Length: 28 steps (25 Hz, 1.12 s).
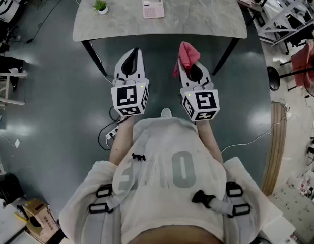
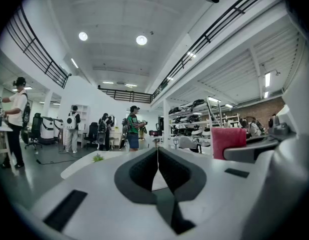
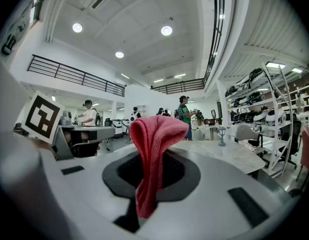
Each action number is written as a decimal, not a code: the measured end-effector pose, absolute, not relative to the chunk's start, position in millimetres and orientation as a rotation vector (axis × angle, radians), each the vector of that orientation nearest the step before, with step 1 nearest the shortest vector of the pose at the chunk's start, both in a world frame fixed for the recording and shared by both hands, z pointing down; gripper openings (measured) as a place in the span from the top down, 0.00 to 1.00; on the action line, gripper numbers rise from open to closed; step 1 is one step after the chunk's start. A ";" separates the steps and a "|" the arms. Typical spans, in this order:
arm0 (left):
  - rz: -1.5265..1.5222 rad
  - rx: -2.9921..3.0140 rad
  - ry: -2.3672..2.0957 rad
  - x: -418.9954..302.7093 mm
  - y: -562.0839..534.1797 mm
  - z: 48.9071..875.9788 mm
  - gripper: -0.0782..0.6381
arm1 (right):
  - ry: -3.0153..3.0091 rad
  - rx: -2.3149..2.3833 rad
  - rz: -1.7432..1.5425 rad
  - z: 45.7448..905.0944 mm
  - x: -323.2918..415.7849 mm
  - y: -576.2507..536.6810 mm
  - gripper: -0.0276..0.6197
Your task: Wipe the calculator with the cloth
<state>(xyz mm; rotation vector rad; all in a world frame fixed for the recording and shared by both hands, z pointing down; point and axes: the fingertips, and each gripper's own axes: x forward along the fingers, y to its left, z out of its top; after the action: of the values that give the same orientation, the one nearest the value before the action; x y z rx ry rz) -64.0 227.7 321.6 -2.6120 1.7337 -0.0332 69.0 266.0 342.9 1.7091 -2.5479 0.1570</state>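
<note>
A pink calculator (image 1: 153, 7) lies flat on the grey marble table (image 1: 197, 19), near its far middle. Both grippers hang over the floor, short of the table's near edge. My right gripper (image 1: 191, 64) is shut on a pink-red cloth (image 1: 186, 55), which bunches up above the jaws and droops down in front of them (image 3: 153, 156). My left gripper (image 1: 132, 55) is shut, its jaws meeting in a thin line (image 2: 157, 151) with nothing between them. The cloth (image 2: 227, 141) also shows at the right of the left gripper view.
A small potted plant (image 1: 100, 6) stands at the table's left end. Black table legs (image 1: 93, 57) slope down under the near edge. A white power strip with cables (image 1: 110, 132) lies on the dark floor. Several people (image 2: 132, 129) stand far off behind the table.
</note>
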 end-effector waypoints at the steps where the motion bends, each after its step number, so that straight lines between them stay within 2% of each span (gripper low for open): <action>1: -0.034 -2.610 1.735 -64.5 226.6 321.6 0.86 | -2.547 1.712 0.157 343.3 69.7 265.1 0.87; 28: -0.062 -2.610 1.853 -82.0 218.3 333.3 0.86 | -2.523 1.713 0.211 357.6 81.4 247.3 0.87</action>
<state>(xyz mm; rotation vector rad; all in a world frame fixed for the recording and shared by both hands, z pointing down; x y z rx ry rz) -82.0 218.3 333.3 -2.6103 1.8527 -0.0619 81.4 247.3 357.6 1.7132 -2.5232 0.2109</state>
